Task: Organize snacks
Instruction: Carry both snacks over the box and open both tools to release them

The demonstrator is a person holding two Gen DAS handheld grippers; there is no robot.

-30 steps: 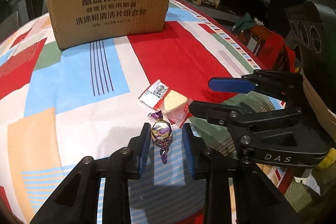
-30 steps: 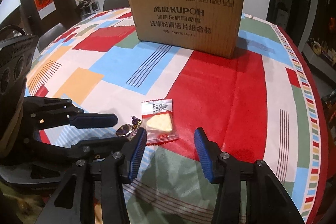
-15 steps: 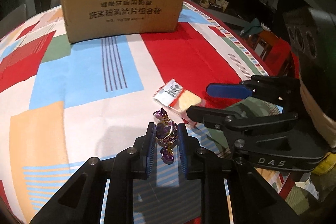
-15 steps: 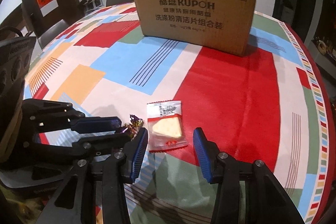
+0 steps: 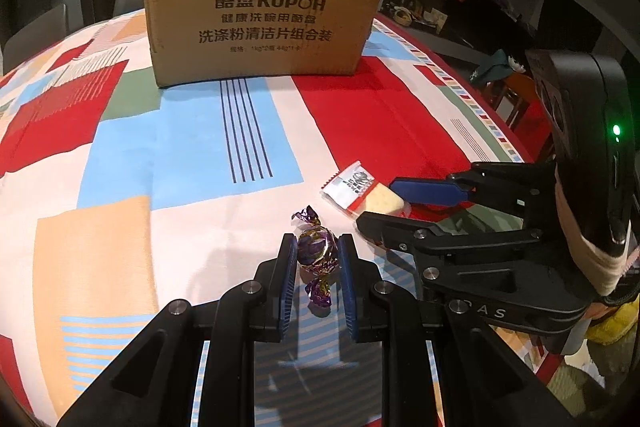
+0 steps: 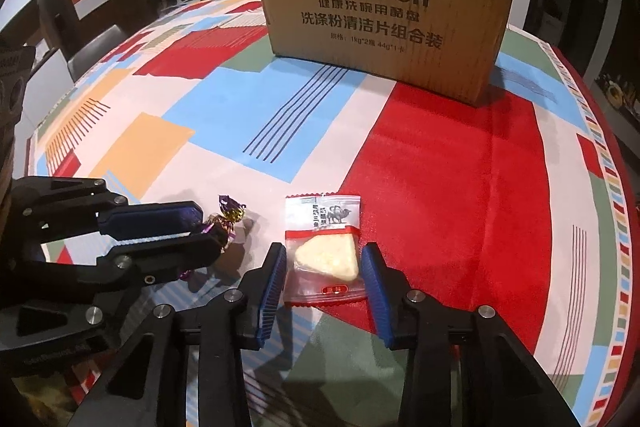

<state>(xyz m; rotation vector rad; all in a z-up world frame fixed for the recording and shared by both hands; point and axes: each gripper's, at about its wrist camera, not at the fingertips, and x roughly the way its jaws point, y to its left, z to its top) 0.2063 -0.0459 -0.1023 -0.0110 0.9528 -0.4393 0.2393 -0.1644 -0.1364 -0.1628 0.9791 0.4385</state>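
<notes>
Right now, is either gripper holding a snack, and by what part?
The left gripper pinches the purple candy across its round middle. The right gripper is closing around the cheese packet, its fingers beside the packet's lower edges, not yet gripping.

Patterned tablecloth point(image 5: 120, 187), dark chairs point(image 6: 92, 47)

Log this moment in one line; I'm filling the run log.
left gripper: shut on purple candy | right gripper: closing around cheese packet | box: behind

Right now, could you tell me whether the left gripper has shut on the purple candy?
Shut on it: the left gripper's blue fingers press both sides of the purple candy.
</notes>
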